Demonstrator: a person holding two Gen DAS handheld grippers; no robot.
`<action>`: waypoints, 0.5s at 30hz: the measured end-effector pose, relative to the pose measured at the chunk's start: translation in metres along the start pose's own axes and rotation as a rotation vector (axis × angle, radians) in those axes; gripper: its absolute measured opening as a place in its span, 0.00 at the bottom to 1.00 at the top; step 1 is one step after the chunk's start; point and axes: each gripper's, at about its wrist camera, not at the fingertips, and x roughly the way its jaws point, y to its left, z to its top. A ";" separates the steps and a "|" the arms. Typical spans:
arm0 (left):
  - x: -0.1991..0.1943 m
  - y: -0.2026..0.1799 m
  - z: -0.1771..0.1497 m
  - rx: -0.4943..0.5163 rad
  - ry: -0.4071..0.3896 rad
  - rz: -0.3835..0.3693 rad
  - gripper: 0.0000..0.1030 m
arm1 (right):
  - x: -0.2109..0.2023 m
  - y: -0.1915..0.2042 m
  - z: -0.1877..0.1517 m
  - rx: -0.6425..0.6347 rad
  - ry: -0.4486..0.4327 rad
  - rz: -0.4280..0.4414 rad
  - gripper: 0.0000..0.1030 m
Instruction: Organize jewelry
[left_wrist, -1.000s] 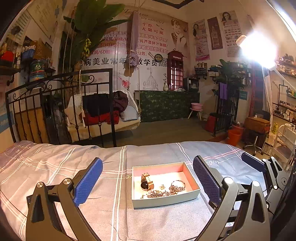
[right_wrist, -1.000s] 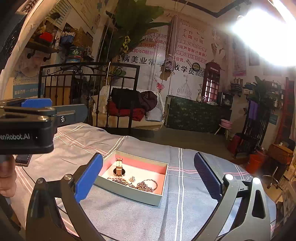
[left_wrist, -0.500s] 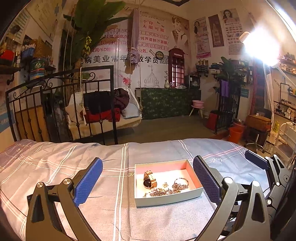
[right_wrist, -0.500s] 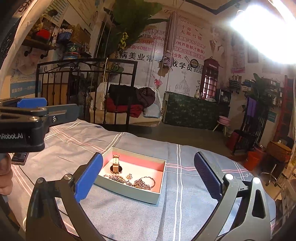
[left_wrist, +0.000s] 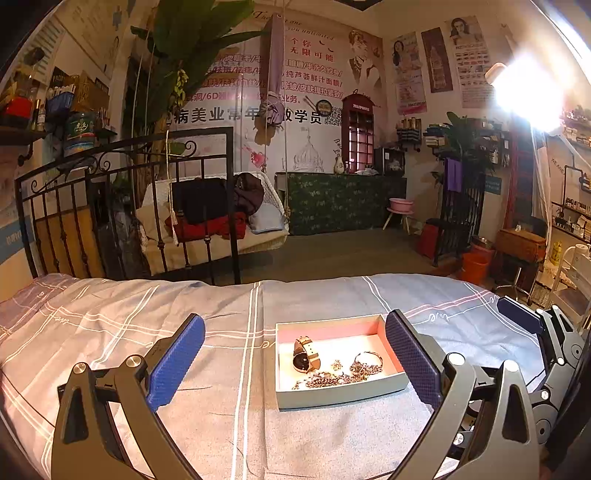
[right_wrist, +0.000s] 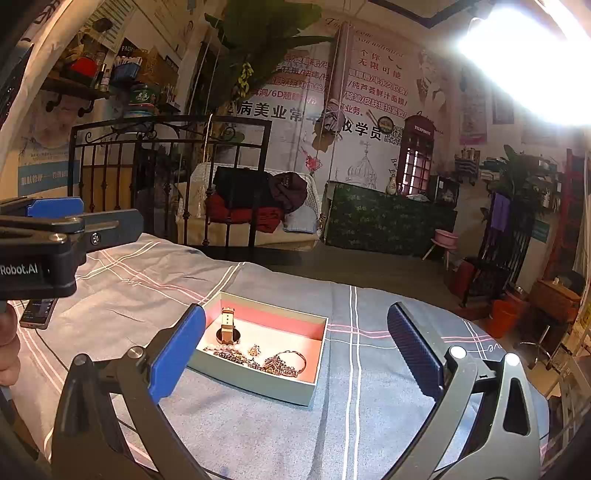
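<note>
Where it lies: the tray, a shallow rectangular box with pale grey-green card walls and a pink lining, sits flat on the bed, at about 1 o'clock in the left wrist view and 11 o'clock in the right wrist view.
Watch: a watch with a tan strap and round dark face lies in the tray's far-left part, strap running toward the back wall.
Chains: a loose heap of thin beaded and linked chains spreads along the tray's near wall, glinting metal; single pieces cannot be told apart.
Bangle: a thin round bangle rests at the heap's right end.
Left gripper: jaws spread wide and empty, blue ribbed pads on grey metal arms, held short of the tray.
Right gripper: jaws likewise wide apart and empty, tray seen between them.
Bedcover: soft grey-blue cloth with thin white and pink check lines, lightly creased.
Phone: a dark flat phone lies on the cover at 9 o'clock in the right wrist view.
Bed frame: black wrought-iron rails with scrolls stand at the far edge.
</note>
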 end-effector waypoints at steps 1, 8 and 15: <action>0.001 0.000 0.000 0.000 0.001 0.002 0.94 | 0.001 0.000 0.000 0.002 0.000 -0.002 0.94; 0.003 0.002 -0.001 -0.003 0.008 0.008 0.94 | 0.004 -0.001 -0.002 0.012 0.009 -0.003 0.94; 0.006 0.005 -0.002 0.001 0.011 0.010 0.94 | 0.005 -0.001 -0.004 0.017 0.013 -0.006 0.94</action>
